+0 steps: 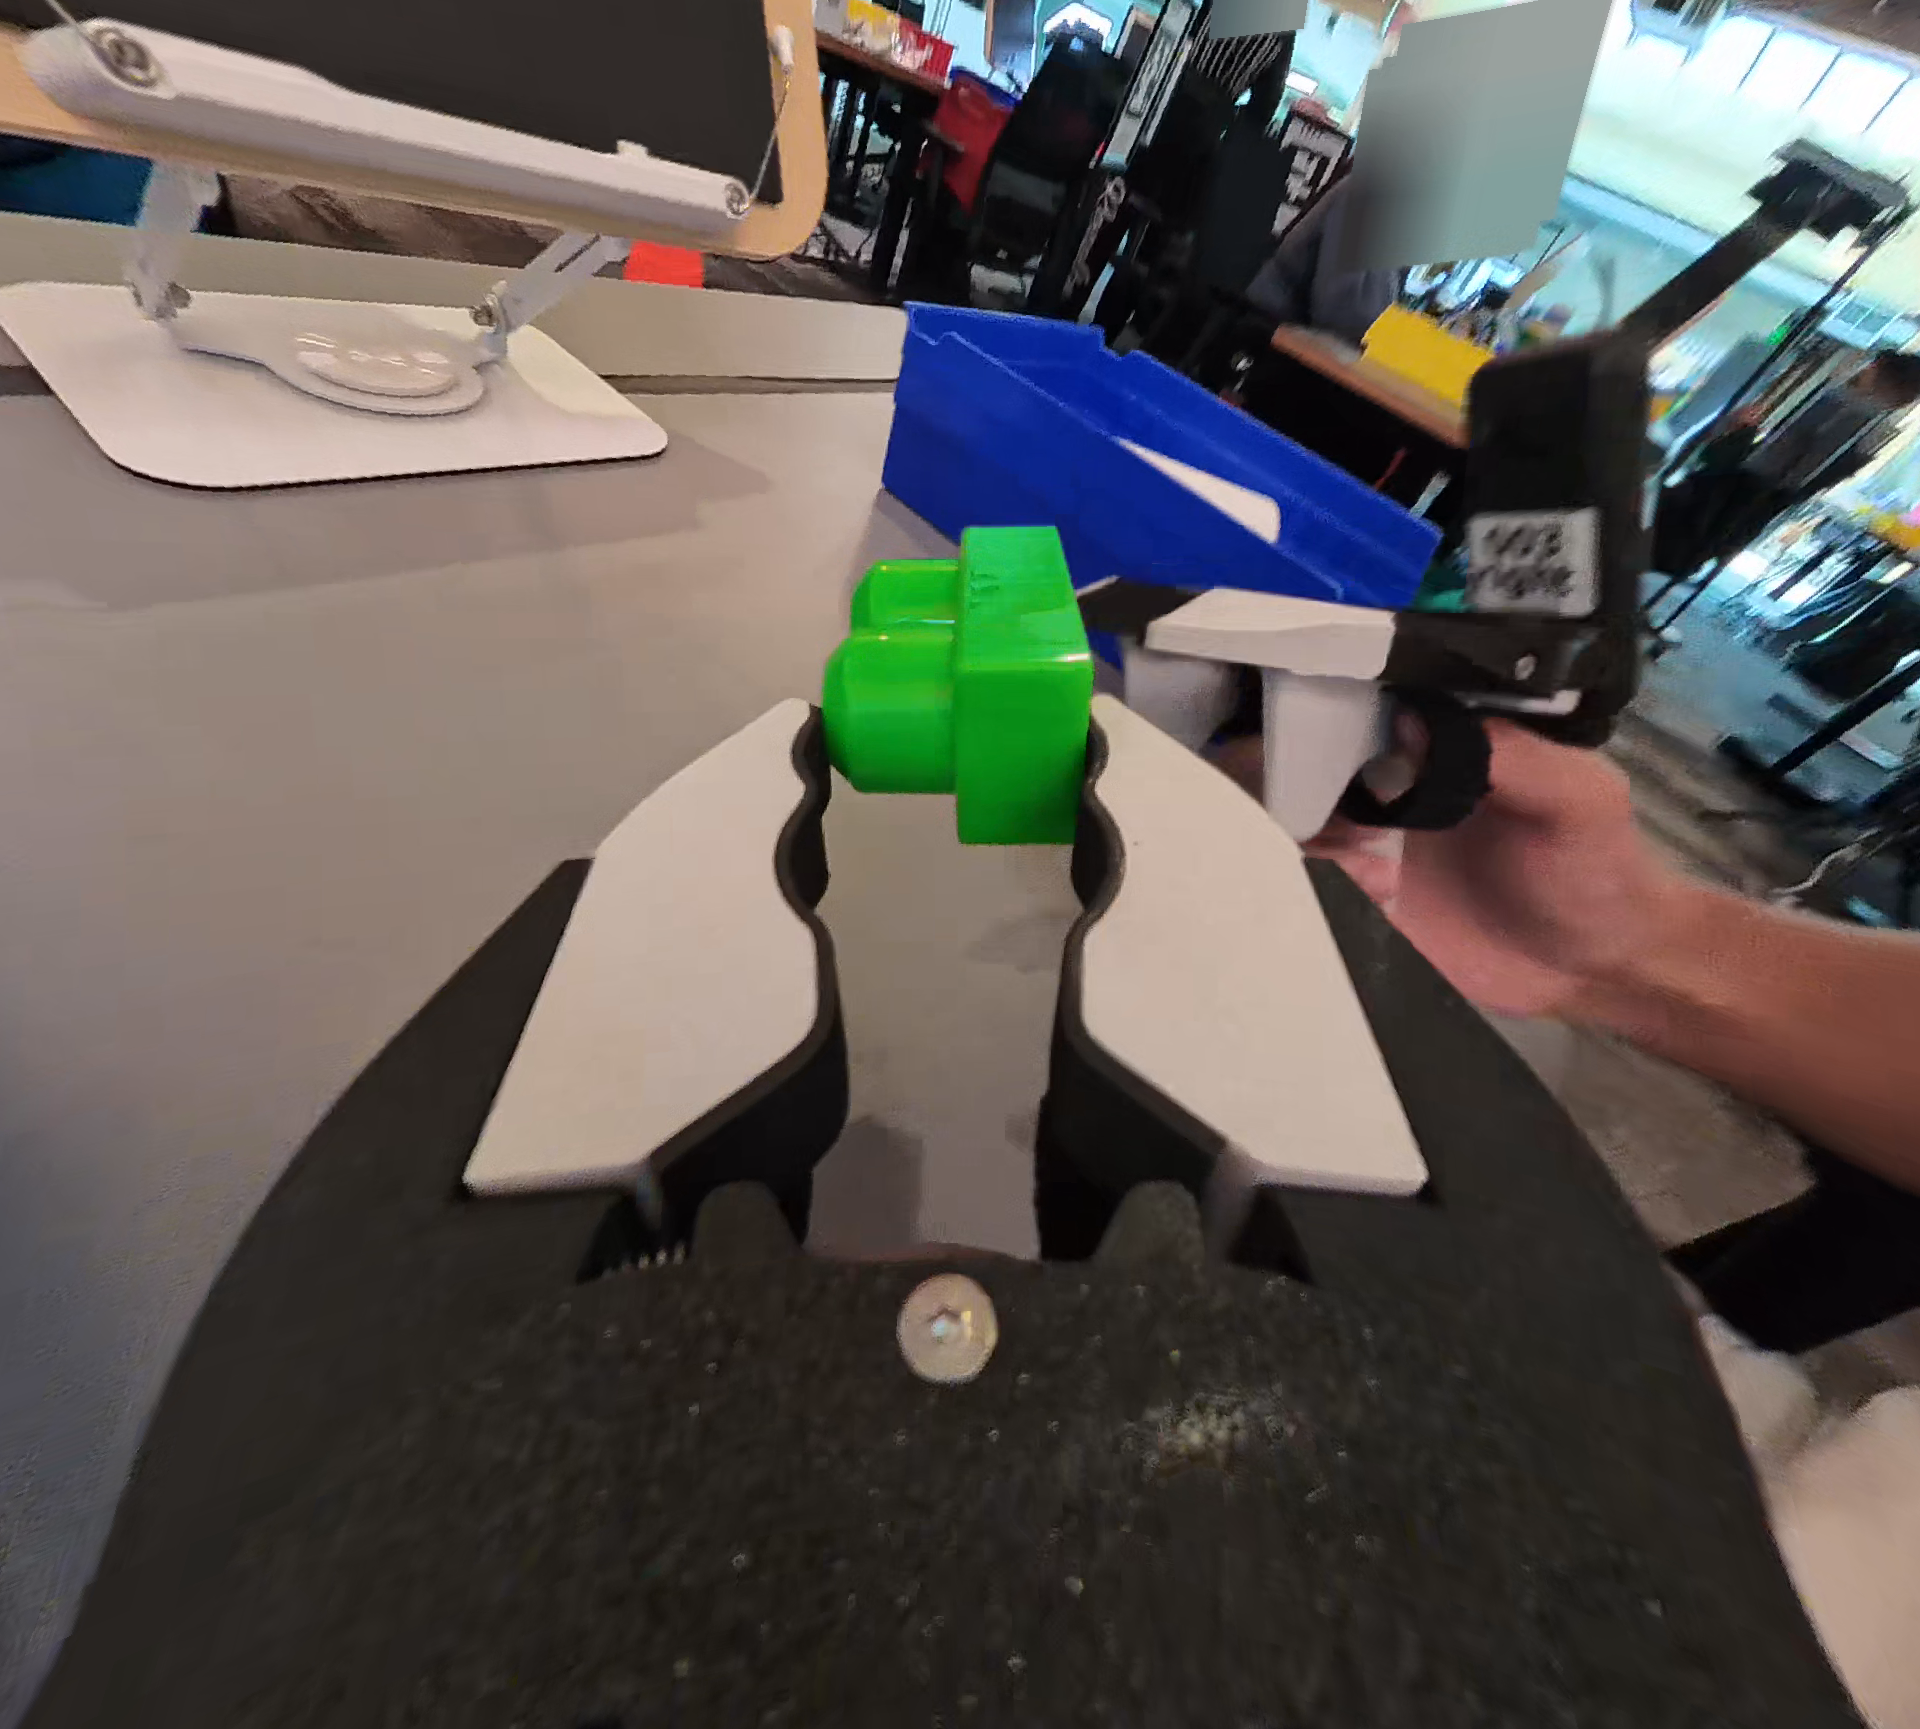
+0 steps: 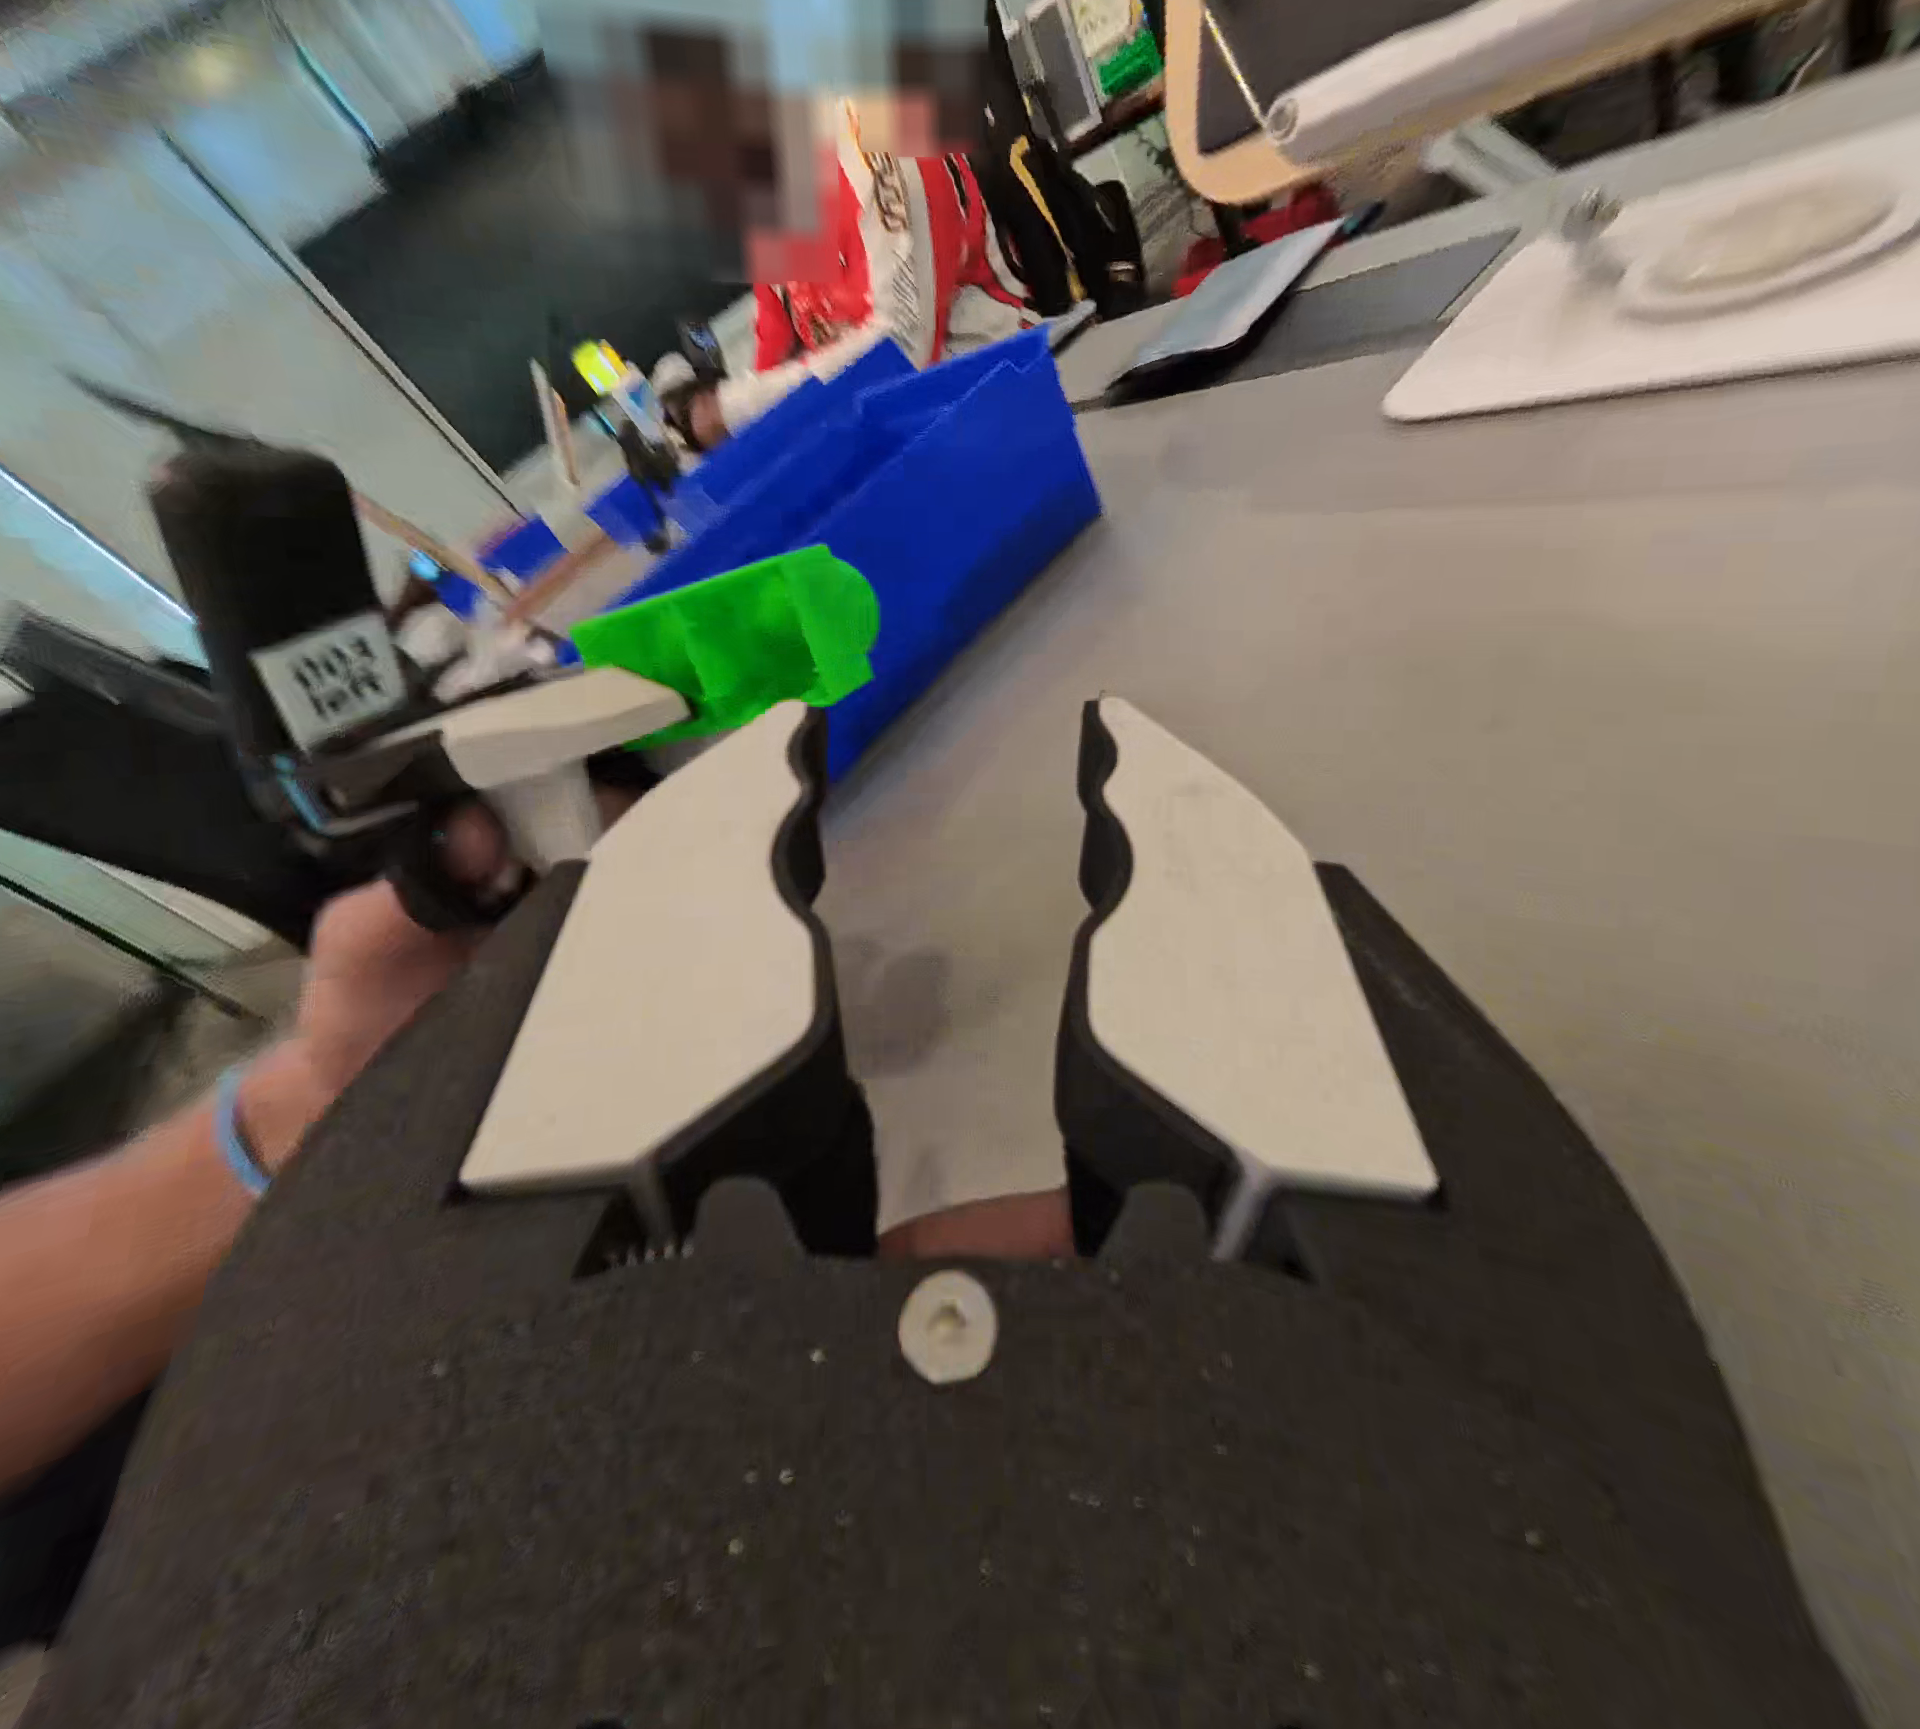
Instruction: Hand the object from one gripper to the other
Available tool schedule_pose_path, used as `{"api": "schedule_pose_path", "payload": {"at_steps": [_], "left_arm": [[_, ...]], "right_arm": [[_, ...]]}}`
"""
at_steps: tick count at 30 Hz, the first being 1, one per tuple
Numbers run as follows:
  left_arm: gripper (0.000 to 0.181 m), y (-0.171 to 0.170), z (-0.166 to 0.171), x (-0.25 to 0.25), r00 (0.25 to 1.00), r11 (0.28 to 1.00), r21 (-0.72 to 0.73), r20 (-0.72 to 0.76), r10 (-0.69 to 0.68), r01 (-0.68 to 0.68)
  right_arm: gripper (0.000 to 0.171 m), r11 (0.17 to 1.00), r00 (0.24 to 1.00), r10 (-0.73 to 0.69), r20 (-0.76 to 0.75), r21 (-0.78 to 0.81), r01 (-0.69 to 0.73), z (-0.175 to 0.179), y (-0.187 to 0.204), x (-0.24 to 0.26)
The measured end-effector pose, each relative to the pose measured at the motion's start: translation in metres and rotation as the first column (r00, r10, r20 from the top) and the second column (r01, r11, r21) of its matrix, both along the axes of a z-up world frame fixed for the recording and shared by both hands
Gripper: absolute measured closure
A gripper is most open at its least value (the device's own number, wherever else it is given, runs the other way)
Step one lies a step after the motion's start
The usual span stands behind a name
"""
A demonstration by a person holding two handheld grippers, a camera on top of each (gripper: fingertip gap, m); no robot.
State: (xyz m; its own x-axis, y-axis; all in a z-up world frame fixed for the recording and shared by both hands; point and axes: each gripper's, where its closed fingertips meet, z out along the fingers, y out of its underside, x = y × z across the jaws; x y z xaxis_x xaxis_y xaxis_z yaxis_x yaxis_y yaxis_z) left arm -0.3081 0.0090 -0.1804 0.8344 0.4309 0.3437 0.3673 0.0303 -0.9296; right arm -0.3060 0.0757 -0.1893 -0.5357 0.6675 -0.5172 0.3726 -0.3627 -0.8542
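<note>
Grey table [image 1: 312, 744]; left gripper [image 1: 951, 744] clamps green block [image 1: 977, 703]; right gripper [image 2: 951, 744] agape.

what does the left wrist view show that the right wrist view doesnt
Only the left wrist view shows the left gripper from behind, its tips closed on the green block, and the right gripper from outside.

Only the right wrist view shows the right gripper open and empty, a blue wristband, and clutter in the blue bin.

Both show the block, the bin, the grey table and the white stand.
</note>
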Motion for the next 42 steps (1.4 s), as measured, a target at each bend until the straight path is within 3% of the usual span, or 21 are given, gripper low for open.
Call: {"api": "schedule_pose_path", "payload": {"at_steps": [2,7,12,20,25,28,30,32,36,38,42], "left_arm": [[0.138,0.004,0.000,0.003,1.000,1.000,0.024,0.029,-0.010,0.009],[0.138,0.022,-0.009,0.016,0.998,0.997,-0.036,0.008,-0.064,0.064],[0.137,0.041,-0.015,0.036,0.989,0.984,-0.119,-0.053,-0.140,0.133],[0.136,0.041,-0.017,0.037,0.983,0.978,-0.155,-0.099,-0.157,0.141],[0.128,0.028,-0.015,0.033,0.975,0.973,-0.190,-0.152,-0.164,0.134],[0.122,0.027,-0.013,0.049,0.936,0.936,-0.193,-0.142,-0.322,0.293],[0.114,0.027,-0.005,0.065,0.891,0.895,-0.150,-0.123,-0.438,0.420],[0.102,0.028,0.011,0.079,0.852,0.860,-0.053,-0.116,-0.510,0.507],[0.097,0.032,0.025,0.086,0.846,0.843,0.068,-0.050,-0.531,0.534],[0.092,0.035,0.018,0.087,0.849,0.848,0.048,-0.027,-0.528,0.528],[0.096,0.040,0.007,0.096,0.834,0.840,-0.058,-0.100,-0.543,0.540]], "right_arm": [[0.125,0.999,1.000,-0.002,0.027,-0.032,0.003,-0.005,-0.009,0.003],[0.132,0.996,0.998,-0.051,-0.048,0.068,0.054,-0.001,-0.021,0.008],[0.155,0.987,0.995,-0.078,-0.063,0.137,0.086,-0.007,-0.013,0.005],[0.162,0.967,0.999,-0.025,-0.043,0.253,0.035,-0.016,-0.011,0.005],[0.164,0.970,0.994,-0.057,-0.095,0.231,0.078,-0.003,0.021,-0.006],[0.164,0.987,0.975,0.147,-0.170,0.090,-0.133,0.021,0.017,0.008],[0.164,0.934,0.918,0.357,-0.175,0.035,-0.356,0.025,0.004,0.028],[0.164,0.874,0.850,0.481,-0.214,0.041,-0.484,0.027,-0.005,0.045],[0.164,0.880,0.801,0.472,-0.369,0.254,-0.402,0.022,-0.015,0.051],[0.164,0.858,0.779,0.498,-0.381,0.348,-0.378,0.015,-0.022,0.055],[0.164,0.820,0.747,0.564,-0.353,0.347,-0.455,0.011,-0.035,0.067]]}}
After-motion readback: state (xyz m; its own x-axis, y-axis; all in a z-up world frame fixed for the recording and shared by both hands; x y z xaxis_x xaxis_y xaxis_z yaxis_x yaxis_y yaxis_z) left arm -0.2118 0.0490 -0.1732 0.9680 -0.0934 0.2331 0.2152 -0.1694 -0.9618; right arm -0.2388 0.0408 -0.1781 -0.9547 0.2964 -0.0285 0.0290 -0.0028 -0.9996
